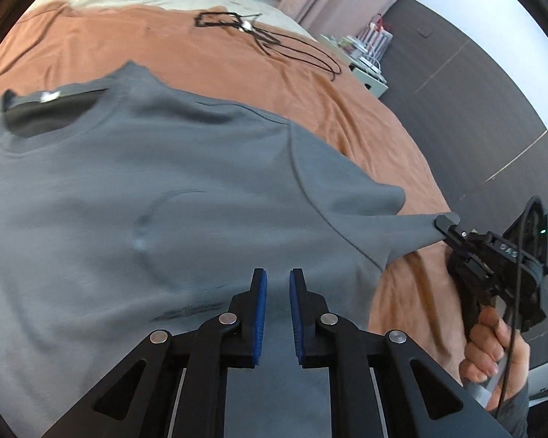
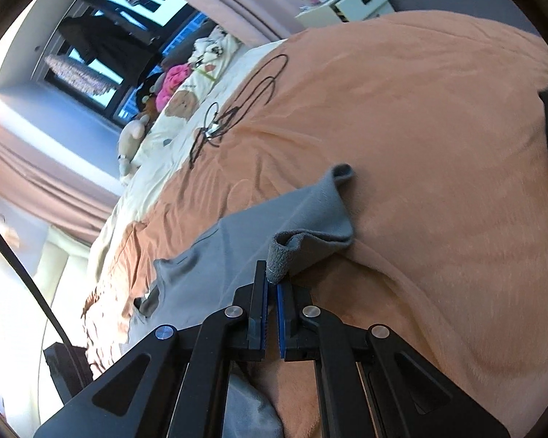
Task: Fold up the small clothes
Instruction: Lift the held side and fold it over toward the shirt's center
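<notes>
Shirt point(image 1: 146, 189), cable point(image 1: 274, 42) on bed point(image 1: 237, 73)

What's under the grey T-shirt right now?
The grey T-shirt lies on the orange blanket, which shows all around it. Whatever is beneath its body is covered. Right tongs pinch its sleeve.

Grey t-shirt point(image 1: 135, 197) runs off left wrist view's left & bottom edges, hem unseen. Print by left gripper point(image 1: 277, 281) blurred, unreadable.
</notes>
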Motion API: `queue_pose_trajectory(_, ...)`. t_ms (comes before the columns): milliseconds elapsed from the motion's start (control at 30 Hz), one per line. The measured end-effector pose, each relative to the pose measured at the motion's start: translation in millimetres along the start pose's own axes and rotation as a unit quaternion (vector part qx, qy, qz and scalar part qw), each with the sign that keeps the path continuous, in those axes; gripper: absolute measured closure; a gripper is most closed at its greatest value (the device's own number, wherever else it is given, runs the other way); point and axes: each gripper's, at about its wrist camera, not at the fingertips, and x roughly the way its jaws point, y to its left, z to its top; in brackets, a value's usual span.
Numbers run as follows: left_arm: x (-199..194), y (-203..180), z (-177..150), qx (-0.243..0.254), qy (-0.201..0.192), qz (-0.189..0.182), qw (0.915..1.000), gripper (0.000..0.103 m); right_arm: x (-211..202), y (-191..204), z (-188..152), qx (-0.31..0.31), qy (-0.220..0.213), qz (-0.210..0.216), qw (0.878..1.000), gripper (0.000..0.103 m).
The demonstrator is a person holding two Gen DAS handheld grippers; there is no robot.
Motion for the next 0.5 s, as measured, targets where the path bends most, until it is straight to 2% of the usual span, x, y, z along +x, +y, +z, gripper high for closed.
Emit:
queue_pose_trajectory(400,46,-30,10,-0.034,0.014,-0.03,0.9989,0.09,0,17,10,-0.051,0.013,0.008,0.999,0.102)
queue_pose_trajectory(500,58,-35,10,-0.044,0.022,-0.037,0.9981,0.094,2,24,8,-0.064,0.017,0.006,0.998,0.102)
